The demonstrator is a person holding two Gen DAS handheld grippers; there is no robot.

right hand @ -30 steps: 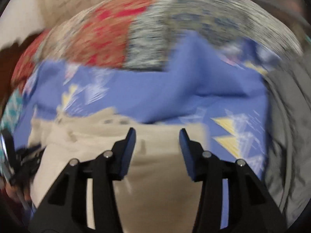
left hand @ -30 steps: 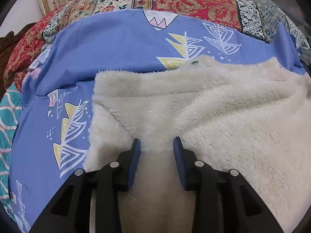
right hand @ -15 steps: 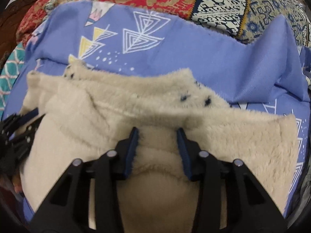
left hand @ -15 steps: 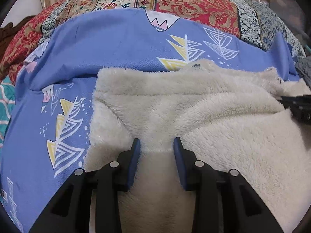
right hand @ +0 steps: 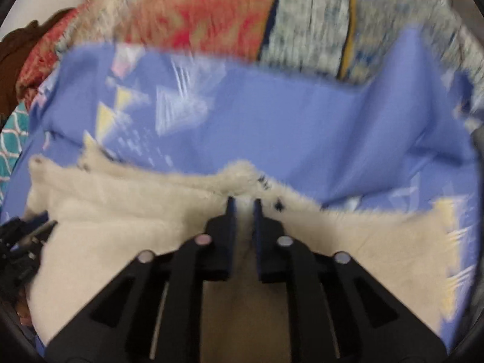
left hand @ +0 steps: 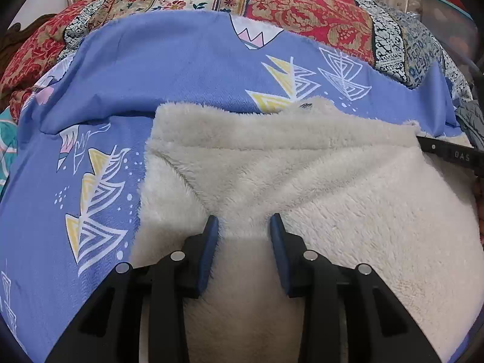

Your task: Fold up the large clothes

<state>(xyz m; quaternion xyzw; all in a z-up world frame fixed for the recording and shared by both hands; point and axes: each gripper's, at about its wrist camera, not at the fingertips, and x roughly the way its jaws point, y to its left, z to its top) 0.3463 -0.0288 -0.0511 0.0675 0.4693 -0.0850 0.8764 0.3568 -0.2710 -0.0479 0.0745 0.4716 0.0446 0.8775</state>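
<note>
A cream fleece garment (left hand: pixel 302 181) lies on a blue patterned sheet (left hand: pixel 166 75); its far edge is folded over. My left gripper (left hand: pixel 244 227) rests on the fleece near its left side, jaws apart with fleece between them. My right gripper (right hand: pixel 244 204) has its jaws nearly closed on a raised ridge of the same fleece (right hand: pixel 121 211) at its far edge. The right gripper's black arm (left hand: pixel 450 152) shows at the right edge of the left wrist view. The right wrist view is blurred by motion.
A red and beige patterned quilt (left hand: pixel 302 9) lies beyond the sheet. A grey cloth (left hand: pixel 472 121) sits at the far right. A teal patterned fabric (right hand: pixel 12 142) lies at the left edge. The left gripper's black body (right hand: pixel 18 251) shows at lower left.
My right gripper has closed from wide open onto a pinch of the fleece's far edge and is moving. My left gripper has stayed put with its jaws apart.
</note>
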